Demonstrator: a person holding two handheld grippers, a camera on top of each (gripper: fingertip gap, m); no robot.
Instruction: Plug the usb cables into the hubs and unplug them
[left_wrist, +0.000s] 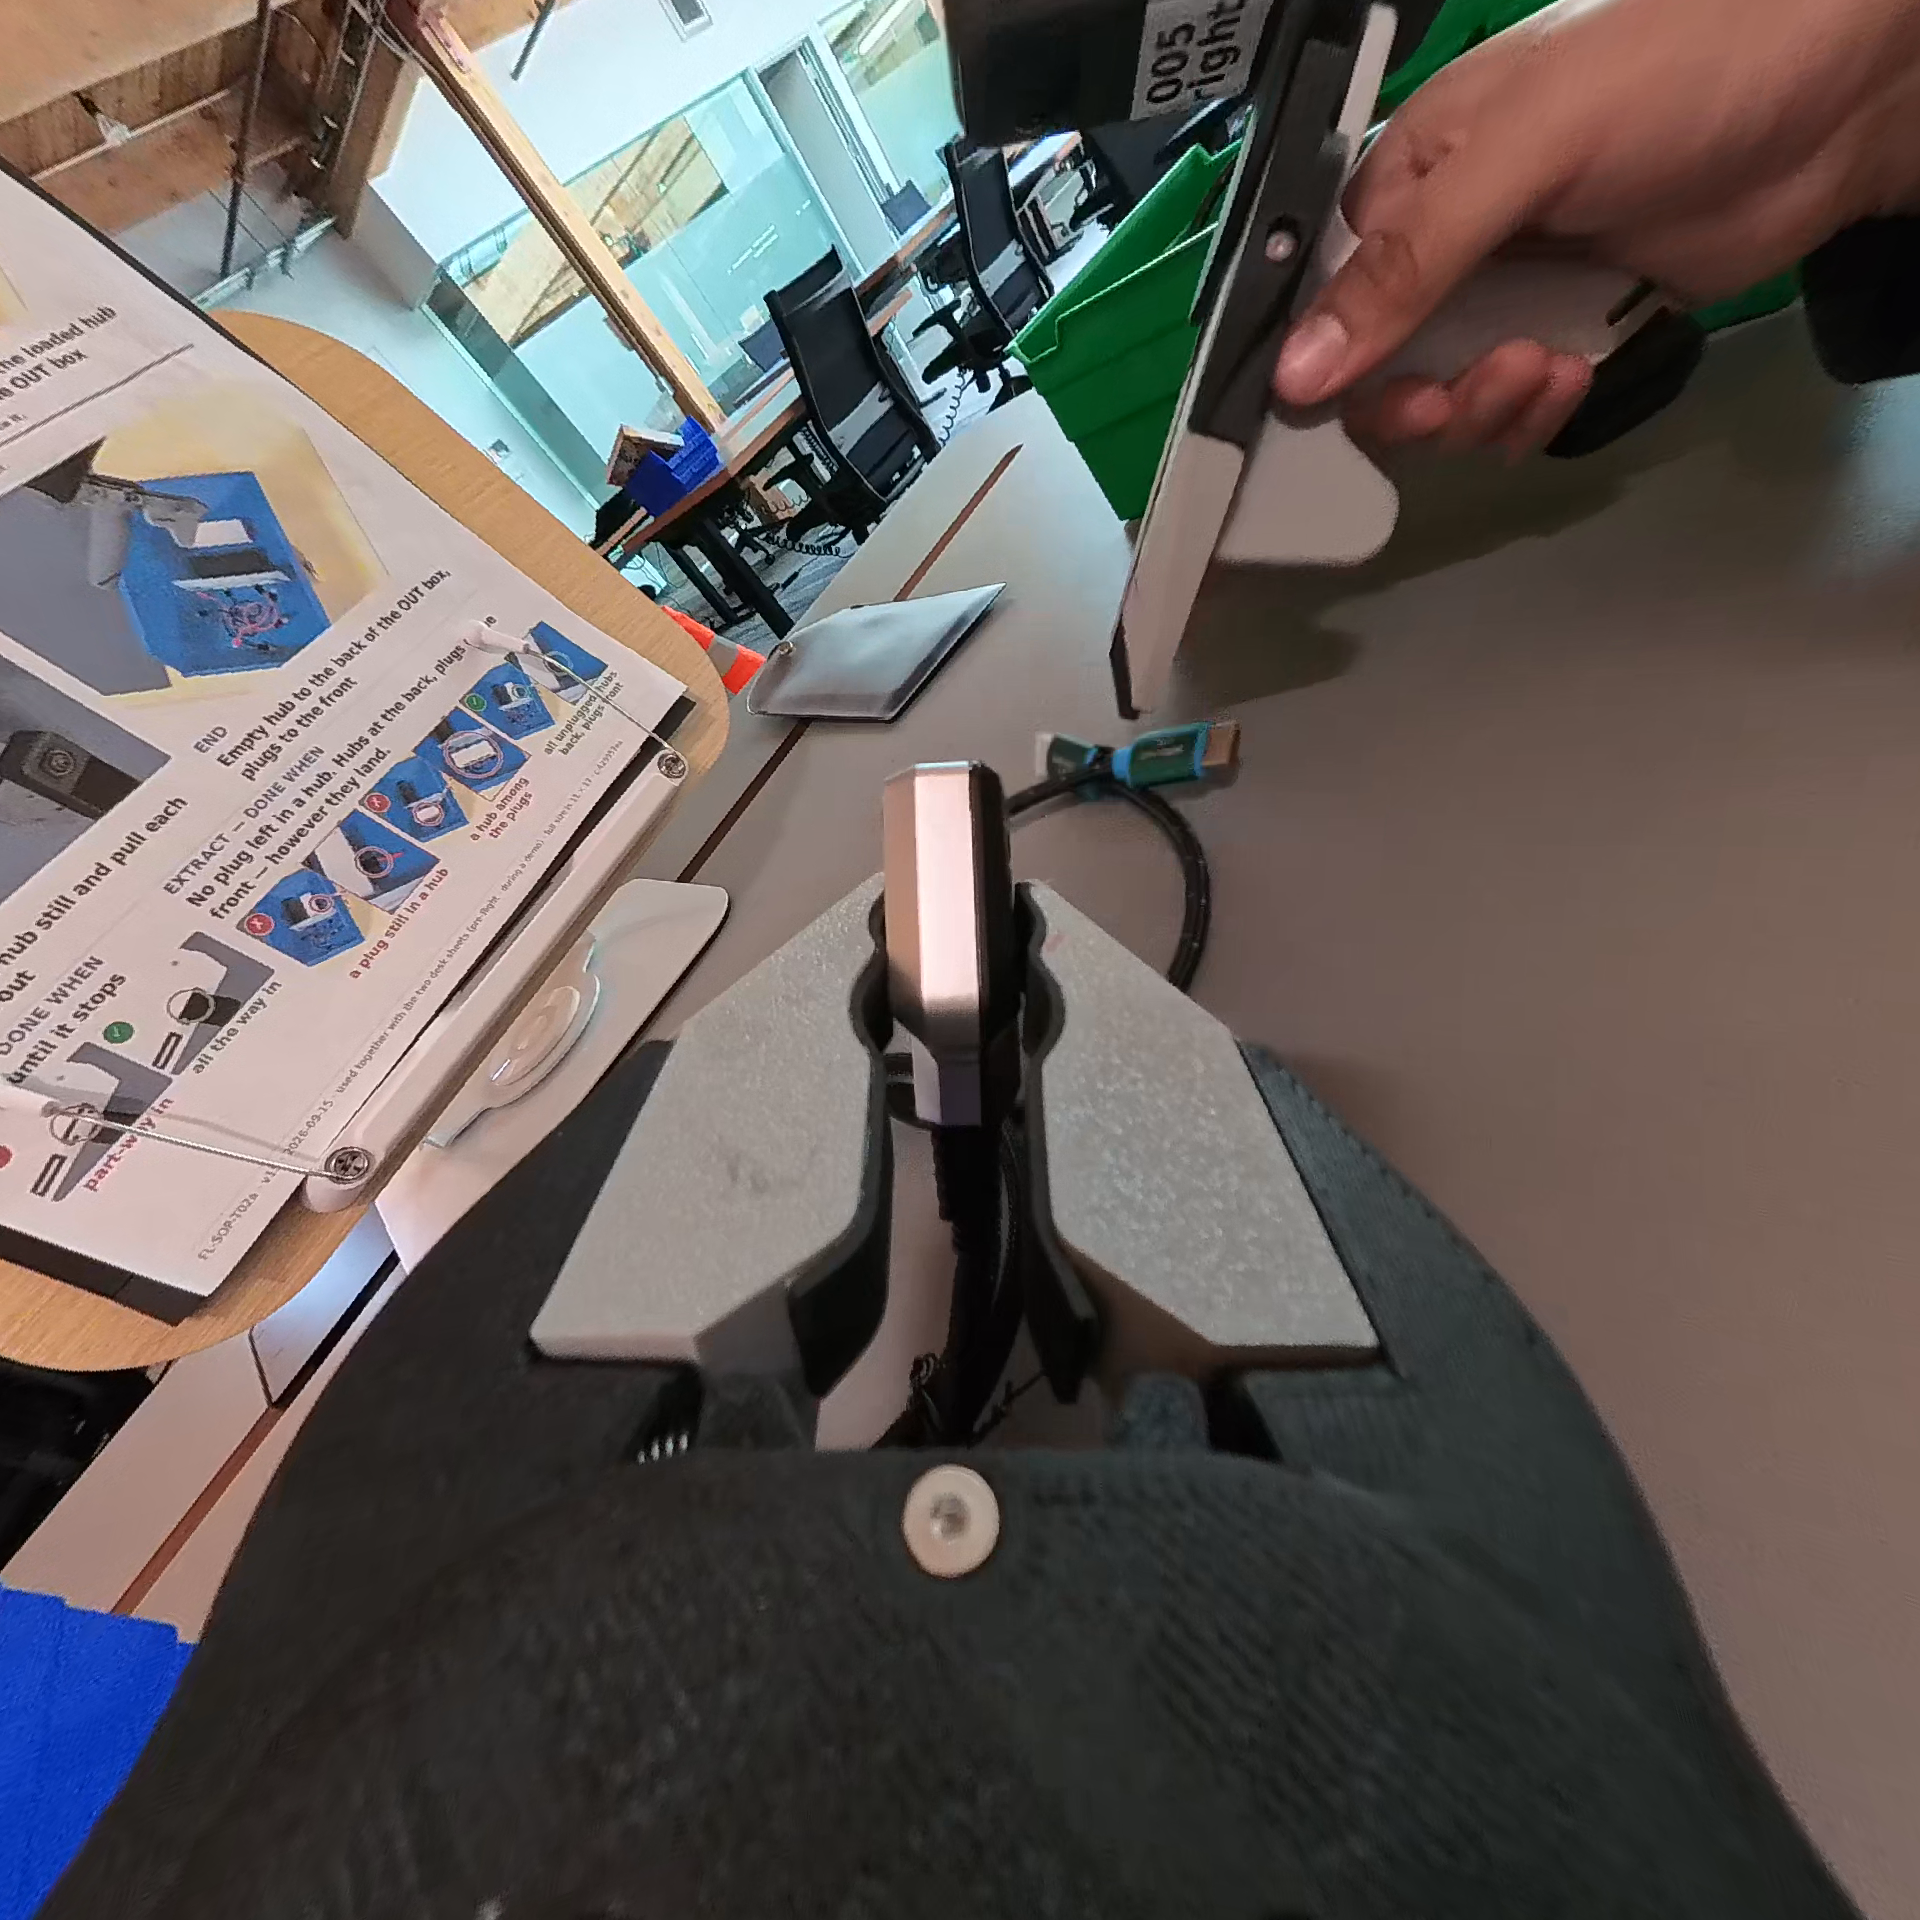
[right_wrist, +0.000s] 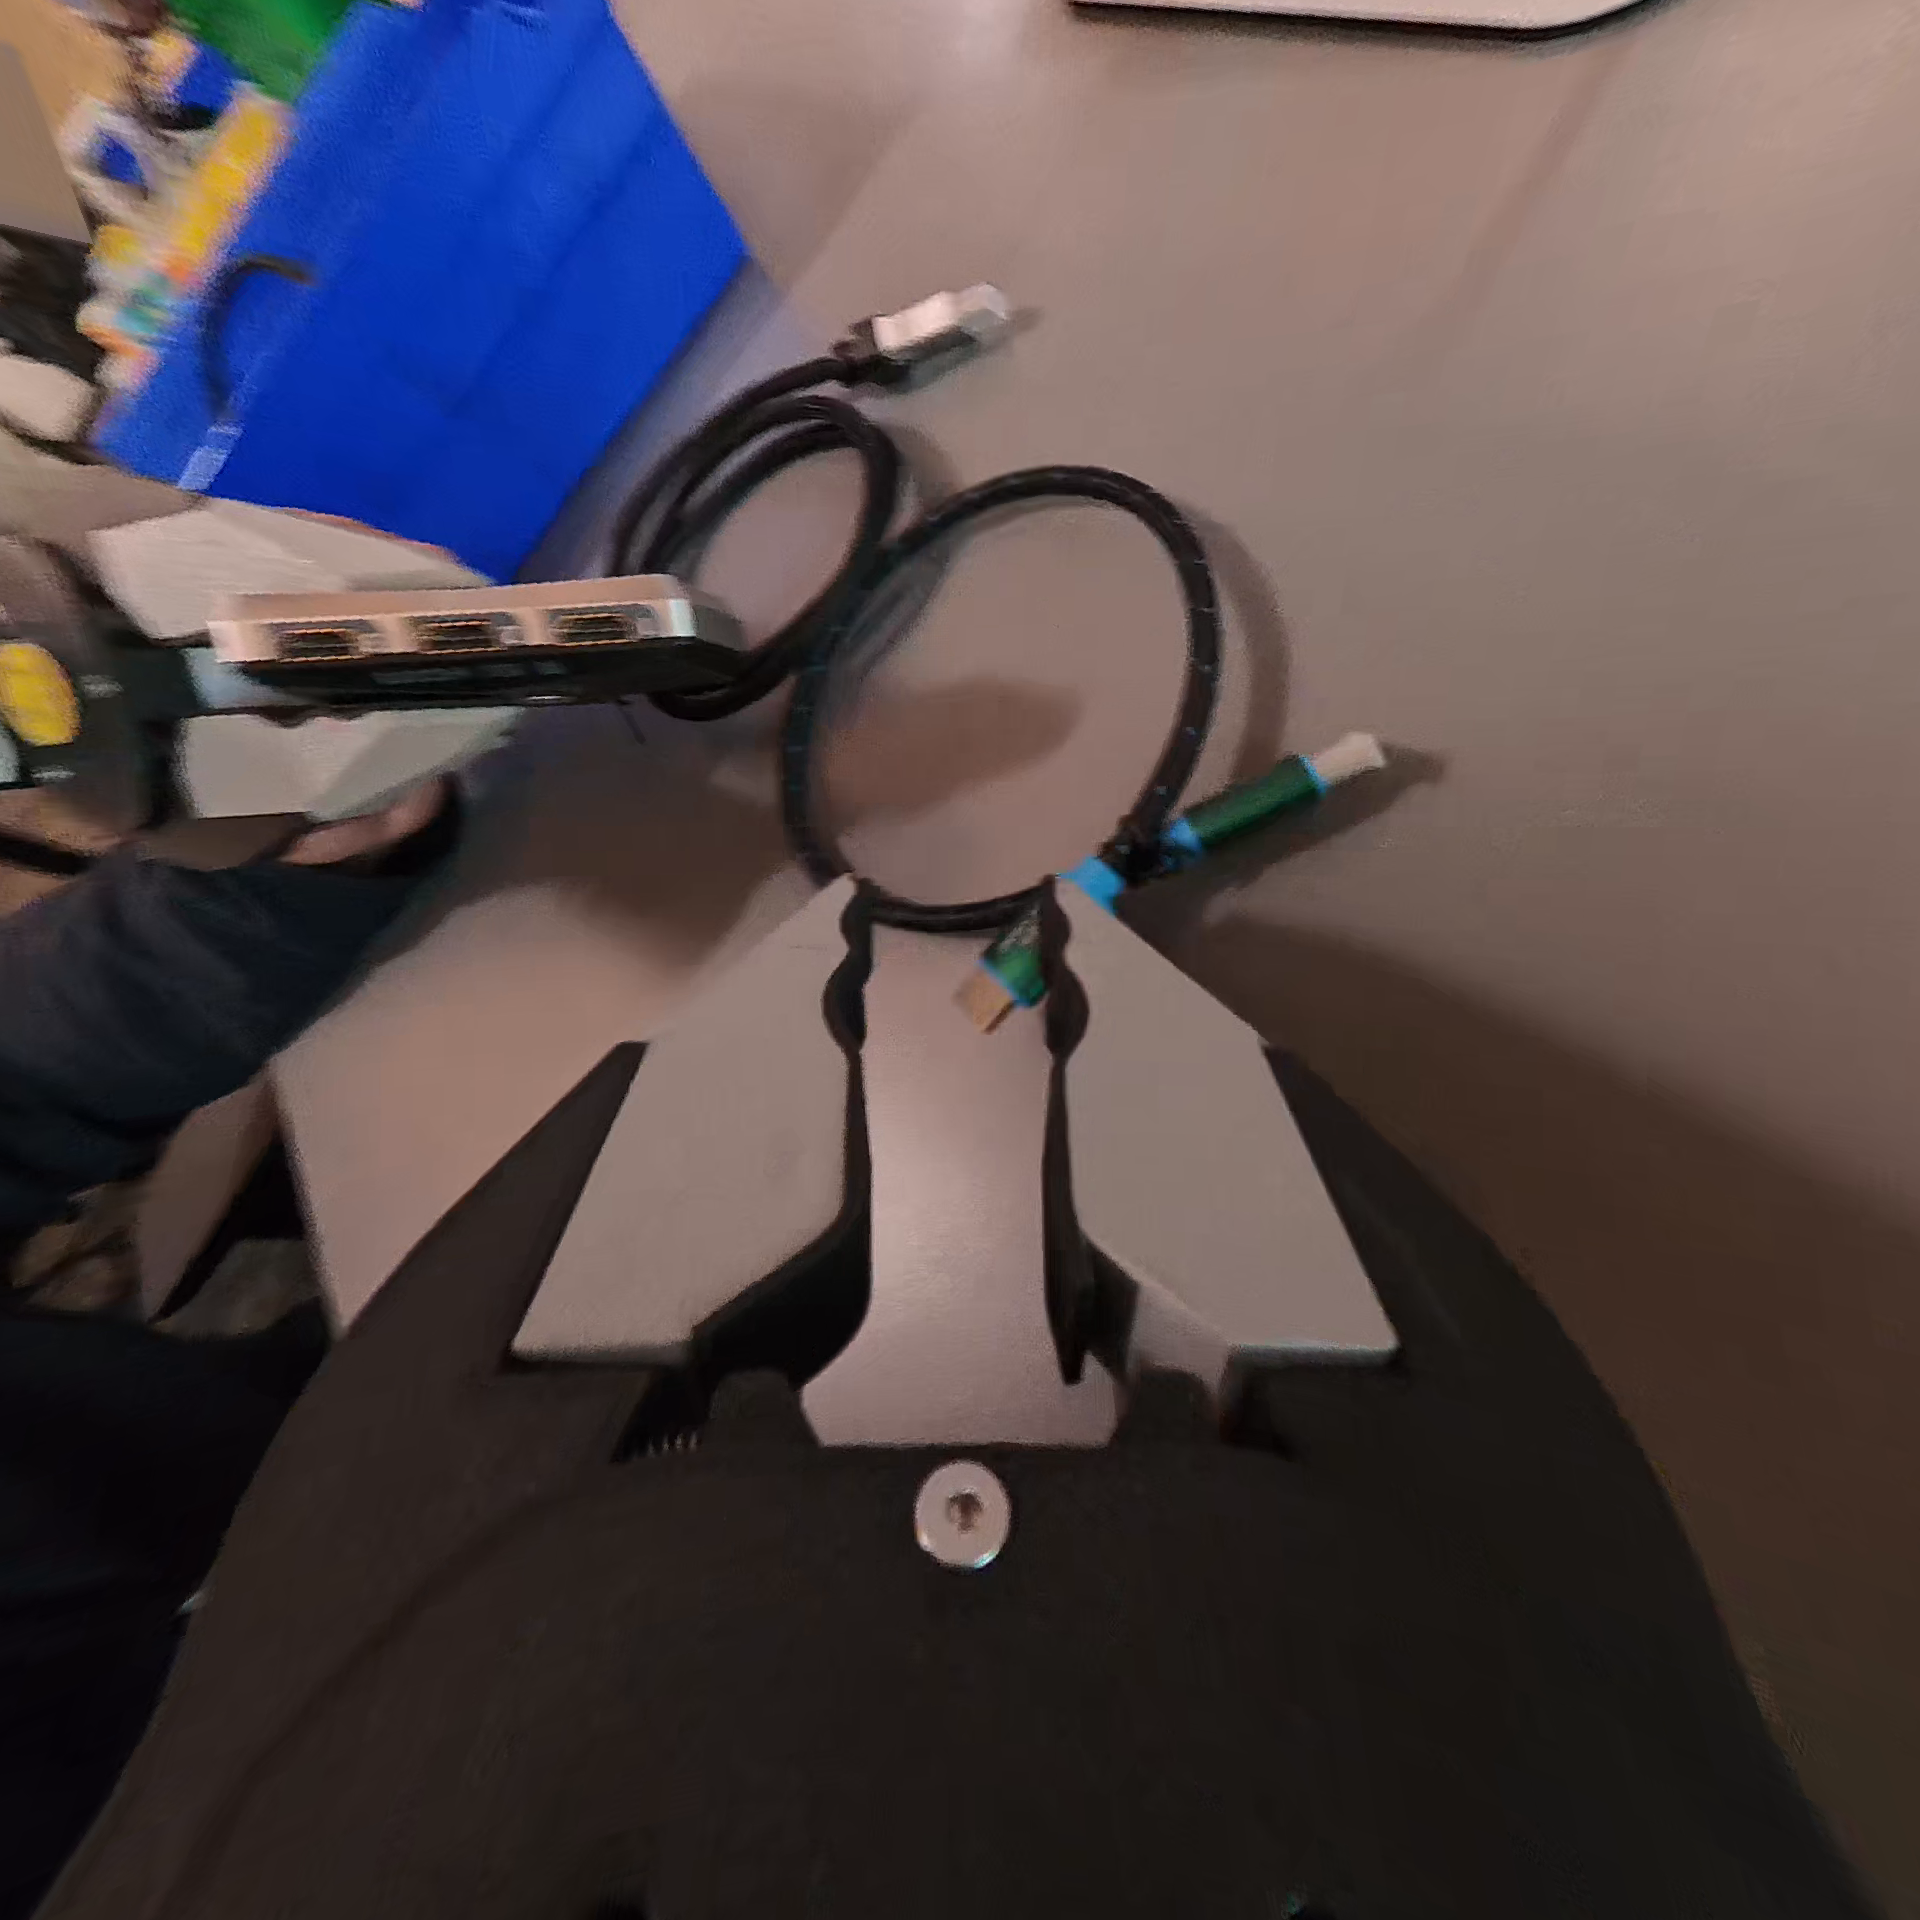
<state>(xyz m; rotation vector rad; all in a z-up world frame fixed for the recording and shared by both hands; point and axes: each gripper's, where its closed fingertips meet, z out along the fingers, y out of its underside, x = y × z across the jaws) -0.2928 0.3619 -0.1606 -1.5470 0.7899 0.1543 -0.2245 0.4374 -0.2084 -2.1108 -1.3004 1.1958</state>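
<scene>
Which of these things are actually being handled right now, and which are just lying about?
Handled or closest to it:
- silver hub, clamped in the left hand-held gripper
- black cable with green plugs, on the table under the open right hand-held gripper

Lying about:
- blue bin
- green bin
- instruction sheet
- grey pouch

A grey table (left_wrist: 1558, 935) carries a green bin (left_wrist: 1122, 343) at its far side and a flat grey pouch (left_wrist: 883, 655) near its left edge. A printed instruction sheet (left_wrist: 260, 831) leans on a wooden stand (left_wrist: 623, 582) at the left. Black office chairs (left_wrist: 852, 384) and desks stand well beyond. A blue bin (right_wrist: 436, 291) sits on the table, blurred.
</scene>
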